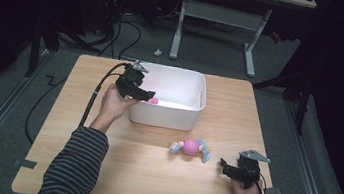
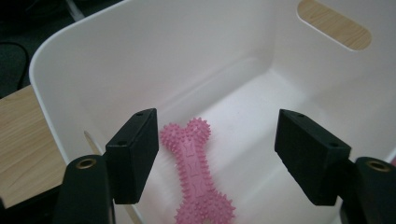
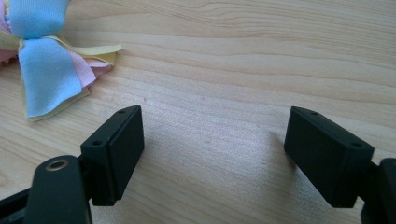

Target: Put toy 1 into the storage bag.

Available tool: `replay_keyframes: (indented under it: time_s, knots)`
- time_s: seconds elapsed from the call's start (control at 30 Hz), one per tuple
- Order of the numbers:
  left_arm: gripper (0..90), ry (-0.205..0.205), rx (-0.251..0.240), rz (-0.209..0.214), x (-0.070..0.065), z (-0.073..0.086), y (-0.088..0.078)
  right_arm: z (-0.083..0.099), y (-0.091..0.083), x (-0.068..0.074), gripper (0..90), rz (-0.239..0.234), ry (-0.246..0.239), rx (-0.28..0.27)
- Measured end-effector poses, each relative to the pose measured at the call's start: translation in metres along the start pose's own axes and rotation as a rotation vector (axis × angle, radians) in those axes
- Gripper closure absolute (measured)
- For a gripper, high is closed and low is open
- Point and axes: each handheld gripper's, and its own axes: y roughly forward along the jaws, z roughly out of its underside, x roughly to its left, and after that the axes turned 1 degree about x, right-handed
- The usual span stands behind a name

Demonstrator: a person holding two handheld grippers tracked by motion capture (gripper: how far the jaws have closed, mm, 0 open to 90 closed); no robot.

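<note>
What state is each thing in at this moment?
Left gripper: open, over the bin.
Pink bone toy: lying flat inside the bin, released.
White bin: upright on table.
Ball toy with ribbons: lying on table, untouched.
Right gripper: open, empty, near the ball toy.

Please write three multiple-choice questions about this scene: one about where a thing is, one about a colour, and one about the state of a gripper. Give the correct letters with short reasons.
1. Where does the pink bone toy lie?
A. on the table beside the bin
B. inside the white bin
C. on the floor

2. Which colour is the round middle of the toy with cloth ends on the table?
A. green
B. black
C. pink

3. How stands the left gripper?
A. open above the bone toy
B. shut on the bone toy
C. shut on the bin's rim

Answers:
1 B: the bone toy rests on the bin's white floor.
2 C: the ball part is pink, between pale blue ends.
3 A: its jaws stand wide apart, and the toy lies free below them.
</note>
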Motion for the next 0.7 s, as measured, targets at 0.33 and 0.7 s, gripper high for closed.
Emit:
replay_keyframes:
  time_s: [0.33, 0.7]
  knots:
    - [30.6, -0.011, -0.12, -0.019, -0.002, 0.012, -0.041, 0.0, 0.0, 0.0, 20.0, 0.0, 0.0, 0.0]
    - [30.5, -0.063, -0.208, -0.029, -0.003, 0.049, -0.078, 0.0, 0.0, 0.0, 20.0, 0.0, 0.0, 0.0]
